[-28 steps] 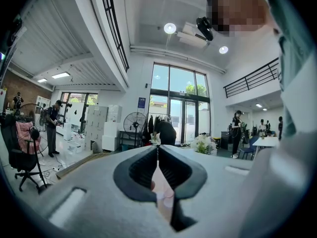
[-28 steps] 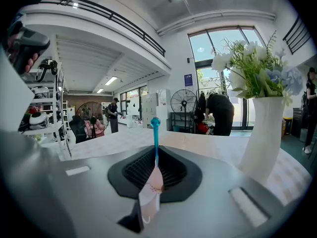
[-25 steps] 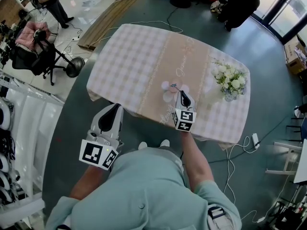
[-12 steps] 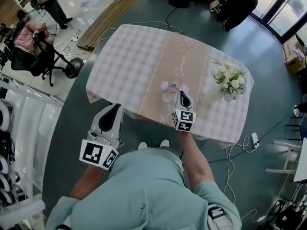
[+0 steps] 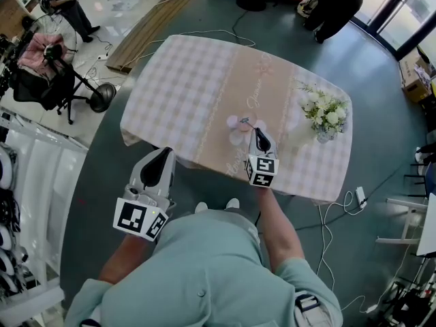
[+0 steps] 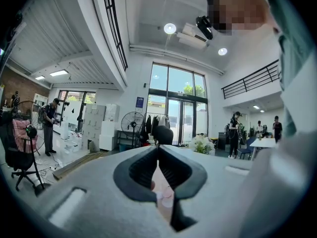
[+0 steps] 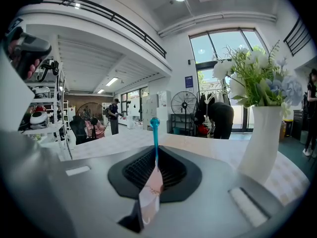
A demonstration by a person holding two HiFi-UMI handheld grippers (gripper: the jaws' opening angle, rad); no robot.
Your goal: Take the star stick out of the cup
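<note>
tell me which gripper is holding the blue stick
The right gripper, over the table: its jaws clamp the blue stick. The left gripper, short of the table, is shut on nothing.

A table [image 5: 184, 87] under a checked cloth stands on a grey-green floor [image 5: 381, 107]. Tall windows [image 6: 176, 103] fill the white far wall, with a standing fan [image 6: 132, 123] near them. Round ceiling lights [image 6: 170, 28] glow above.
</note>
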